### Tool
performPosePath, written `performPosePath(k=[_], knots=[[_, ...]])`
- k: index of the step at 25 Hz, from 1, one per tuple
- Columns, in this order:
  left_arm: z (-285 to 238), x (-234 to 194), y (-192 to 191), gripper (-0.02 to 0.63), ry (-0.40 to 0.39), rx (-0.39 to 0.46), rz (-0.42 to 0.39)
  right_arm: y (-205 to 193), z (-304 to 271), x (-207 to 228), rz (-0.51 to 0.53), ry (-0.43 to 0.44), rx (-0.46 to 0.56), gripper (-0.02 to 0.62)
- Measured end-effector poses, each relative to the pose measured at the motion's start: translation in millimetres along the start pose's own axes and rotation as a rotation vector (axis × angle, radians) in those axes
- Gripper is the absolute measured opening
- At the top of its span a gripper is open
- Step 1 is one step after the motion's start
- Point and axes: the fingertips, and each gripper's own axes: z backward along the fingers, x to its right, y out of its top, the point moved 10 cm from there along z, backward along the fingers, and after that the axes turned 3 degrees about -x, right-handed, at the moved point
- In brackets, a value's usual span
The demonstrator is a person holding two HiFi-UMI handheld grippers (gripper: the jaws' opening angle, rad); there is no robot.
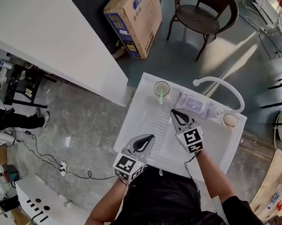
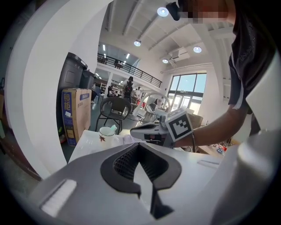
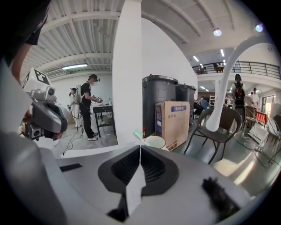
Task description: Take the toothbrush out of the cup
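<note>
A white cup (image 1: 161,89) stands at the far left corner of the white sink unit (image 1: 136,109). A pale green toothbrush (image 1: 160,98) stands in it, leaning over the near rim. My right gripper (image 1: 174,112) is shut and holds nothing; it sits just right of and nearer than the cup. My left gripper (image 1: 149,138) hovers over the sink's near edge, shut and holding nothing. In the left gripper view the cup (image 2: 106,132) and toothbrush (image 2: 113,128) lie ahead to the left, with the right gripper (image 2: 147,129) beside them. In the right gripper view the cup (image 3: 154,141) and toothbrush (image 3: 138,133) sit just past the jaw tips.
A curved white faucet (image 1: 224,86) arches over the back right of the sink. A pack of wipes (image 1: 193,104) and a round beige object (image 1: 230,120) lie along the back ledge. A cardboard box (image 1: 135,18), a dark chair (image 1: 203,15) and a white counter (image 1: 50,36) stand beyond.
</note>
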Motion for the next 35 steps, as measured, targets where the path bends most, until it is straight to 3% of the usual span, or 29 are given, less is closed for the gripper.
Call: performPosePath(k=[13, 16, 18, 35], knots=[[20, 0, -6, 0.009, 0.042, 0.011, 0.043, -4, -53, 5, 0.124, -0.038, -0.045, 0.014], [24, -1, -10, 0.009, 0.052, 0.009, 0.052, -3, -58, 6, 0.127, -0.043, -0.051, 0.020], [25, -3, -12, 0.009, 0.055, 0.001, 0.056, -4, -63, 6, 0.128, -0.028, -0.052, 0.077], [30, -14, -13, 0.009, 0.047, -0.019, 0.098, 12, -92, 11, 0.134, -0.062, -0.036, 0.087]])
